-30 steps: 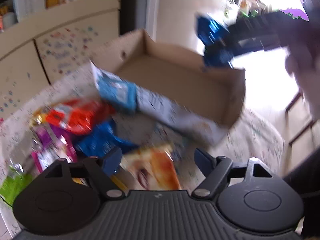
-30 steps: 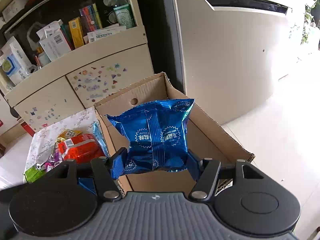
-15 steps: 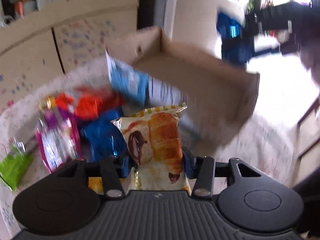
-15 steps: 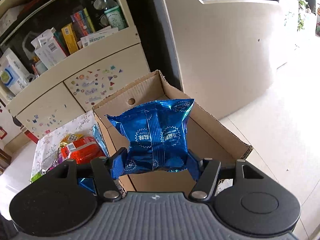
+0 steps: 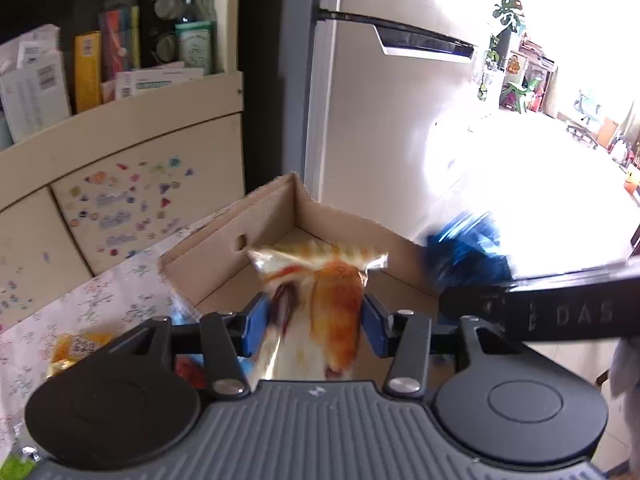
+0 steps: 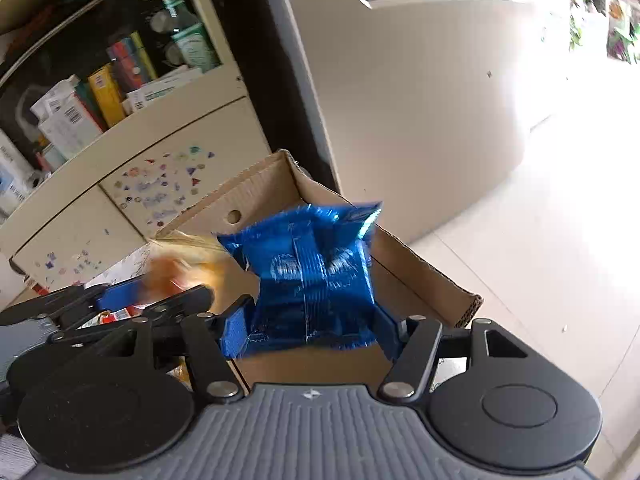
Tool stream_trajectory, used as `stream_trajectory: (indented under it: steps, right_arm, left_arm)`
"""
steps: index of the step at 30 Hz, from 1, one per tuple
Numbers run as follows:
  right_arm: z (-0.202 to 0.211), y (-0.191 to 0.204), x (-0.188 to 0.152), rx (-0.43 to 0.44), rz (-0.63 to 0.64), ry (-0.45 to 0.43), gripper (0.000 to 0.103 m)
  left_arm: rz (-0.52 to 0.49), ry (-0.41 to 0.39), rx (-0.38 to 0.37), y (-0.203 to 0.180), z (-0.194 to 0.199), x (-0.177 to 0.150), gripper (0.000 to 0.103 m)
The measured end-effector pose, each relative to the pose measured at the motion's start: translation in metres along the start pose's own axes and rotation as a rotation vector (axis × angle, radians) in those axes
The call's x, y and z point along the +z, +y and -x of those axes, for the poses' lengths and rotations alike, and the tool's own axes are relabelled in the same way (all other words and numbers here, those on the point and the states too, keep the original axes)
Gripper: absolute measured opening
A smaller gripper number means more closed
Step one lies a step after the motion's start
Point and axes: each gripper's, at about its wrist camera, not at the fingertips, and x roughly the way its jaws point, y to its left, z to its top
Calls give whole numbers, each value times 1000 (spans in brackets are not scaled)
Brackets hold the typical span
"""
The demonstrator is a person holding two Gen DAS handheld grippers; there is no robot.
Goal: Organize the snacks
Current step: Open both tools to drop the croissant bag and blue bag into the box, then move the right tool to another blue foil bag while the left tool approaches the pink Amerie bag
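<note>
An open cardboard box [image 5: 224,240] stands on a flowered cloth. My left gripper [image 5: 312,320] holds a croissant packet [image 5: 328,300] between its blue pads at the box's near wall; its jaws are opening slightly while the pads still press on the packet. My right gripper [image 6: 310,328] is shut on a shiny blue snack packet [image 6: 312,276] above the box [image 6: 248,200]. In the right wrist view the left gripper [image 6: 132,296] with the blurred croissant packet [image 6: 180,264] comes in from the left. The left wrist view shows the blue packet [image 5: 464,256] at the right.
More snack packets lie on the flowered cloth [image 5: 120,300], among them a yellow one [image 5: 76,346]. Behind stand a cream cabinet [image 5: 120,208] with stickers, a shelf with boxes and a bottle [image 5: 192,36], and a white fridge [image 5: 380,120]. Tiled floor [image 6: 540,220] lies to the right.
The left gripper closed on the croissant packet, lifted it off the cloth and carried it to the box. The right gripper stayed over the box with the blue packet.
</note>
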Motion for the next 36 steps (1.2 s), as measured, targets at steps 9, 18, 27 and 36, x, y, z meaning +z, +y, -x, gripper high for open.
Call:
stream_trajectory:
  steps: [9,18,27,36]
  right_arm:
    - [-4,-6,1,14,-55,9,75]
    - [-9,17,-6,173,6,59,76]
    - [-17,47,-26,267,40,157,76]
    - [-34,85,-50,343,53,260,75]
  left_arm:
    - [85,19,15,22,6,0,85]
    - [79,45,74,65,46,-24,93]
    - [202,72,134,124,76,-70,95]
    - [363,117,194,159,72,-104,96]
